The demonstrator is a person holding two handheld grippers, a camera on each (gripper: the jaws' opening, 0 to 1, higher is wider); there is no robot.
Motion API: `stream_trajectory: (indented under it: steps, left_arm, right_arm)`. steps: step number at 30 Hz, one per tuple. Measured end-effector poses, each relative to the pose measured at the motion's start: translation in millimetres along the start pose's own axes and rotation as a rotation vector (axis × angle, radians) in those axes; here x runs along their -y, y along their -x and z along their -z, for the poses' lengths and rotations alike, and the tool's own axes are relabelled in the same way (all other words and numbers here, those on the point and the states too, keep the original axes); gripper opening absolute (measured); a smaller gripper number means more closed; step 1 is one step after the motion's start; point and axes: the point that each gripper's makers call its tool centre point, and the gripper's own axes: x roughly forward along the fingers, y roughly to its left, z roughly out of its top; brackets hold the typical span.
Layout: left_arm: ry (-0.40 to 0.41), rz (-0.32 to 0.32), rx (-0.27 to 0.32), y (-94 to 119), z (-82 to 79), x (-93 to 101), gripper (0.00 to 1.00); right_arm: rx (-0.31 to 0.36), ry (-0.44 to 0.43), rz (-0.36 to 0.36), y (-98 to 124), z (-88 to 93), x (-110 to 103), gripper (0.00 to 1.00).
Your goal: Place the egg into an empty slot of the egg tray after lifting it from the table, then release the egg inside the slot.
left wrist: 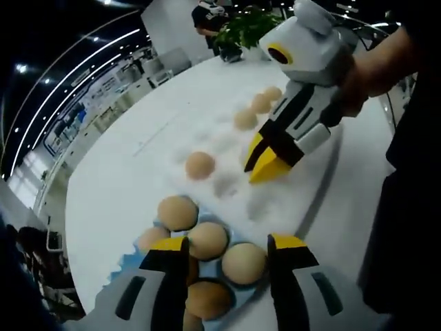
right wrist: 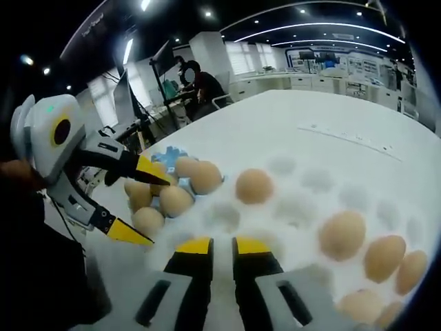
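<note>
A white moulded egg tray (left wrist: pixel 227 187) (right wrist: pixel 303 181) lies on the white table. A single brown egg (left wrist: pixel 200 165) (right wrist: pixel 253 186) sits in one of its slots, and several more eggs (left wrist: pixel 260 103) (right wrist: pixel 342 234) fill slots farther along. Several brown eggs (left wrist: pixel 207 239) (right wrist: pixel 176 200) rest in a small blue holder (left wrist: pixel 127 262) (right wrist: pixel 167 153). My left gripper (left wrist: pixel 229 242) (right wrist: pixel 140 202) is open, its jaws straddling those eggs. My right gripper (left wrist: pixel 265 162) (right wrist: pixel 222 245) hovers over the white tray, jaws together with nothing between them.
A hand (left wrist: pixel 365 69) holds the right gripper. A potted plant (left wrist: pixel 244 27) stands at the table's far end. A person (right wrist: pixel 200 86) sits at a desk with monitors beyond the table edge. A dark sleeve (left wrist: pixel 406 207) borders the table on the right.
</note>
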Motion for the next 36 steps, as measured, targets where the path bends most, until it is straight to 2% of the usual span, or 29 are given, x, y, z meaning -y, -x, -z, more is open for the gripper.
stream_trajectory:
  steps: [3,5,8,9,11,12,16,17,20,28,30,32,36]
  left_arm:
    - [-0.014,-0.001,-0.005,-1,0.0,0.5,0.47]
    - [-0.052,-0.005,-0.007,0,-1.4,2.6,0.45]
    - [-0.197,0.004,-0.012,-1,-5.5,12.6,0.38]
    - [-0.214,0.013,-0.016,-2,-5.5,16.7,0.35]
    - [-0.205,-0.035,-0.027,0,-5.9,13.9,0.37]
    - [-0.220,-0.034,-0.027,0,-6.5,13.6,0.37]
    - [-0.267,0.008,-0.021,-2,-7.4,14.7,0.36]
    - [-0.299,0.030,-0.013,-2,-8.0,17.3,0.34]
    - [-0.312,0.057,-0.015,-4,-6.1,22.4,0.26]
    - [-0.432,0.102,-0.047,-5,-4.3,37.3,0.13]
    - [-0.427,0.095,-0.049,-5,-4.4,36.9,0.11]
    - [-0.433,0.123,-0.055,-5,-1.8,41.7,0.06]
    - [-0.416,0.123,-0.052,-5,-2.1,40.6,0.05]
  right_arm:
    - [0.000,0.003,0.002,0,-0.1,0,0.11]
    - [0.000,0.006,0.004,0,-0.2,-1,0.11]
    - [-0.003,0.012,0.005,0,0.0,-1,0.11]
    - [-0.005,0.014,0.005,0,0.0,-1,0.11]
    - [-0.013,0.017,0.006,0,-0.2,-1,0.11]
    - [-0.015,0.020,0.006,0,-0.2,-1,0.11]
    - [-0.013,0.020,0.006,0,0.1,-1,0.11]
    - [-0.012,0.020,0.007,0,0.0,-1,0.11]
    - [-0.013,0.024,0.009,0,-0.1,-1,0.11]
    - [-0.016,0.024,0.008,0,0.0,-1,0.11]
    - [-0.016,0.025,0.007,0,-0.2,-1,0.11]
    - [-0.015,0.023,0.007,0,-0.3,-1,0.11]
    - [-0.020,0.026,0.009,0,-0.4,-1,0.12]
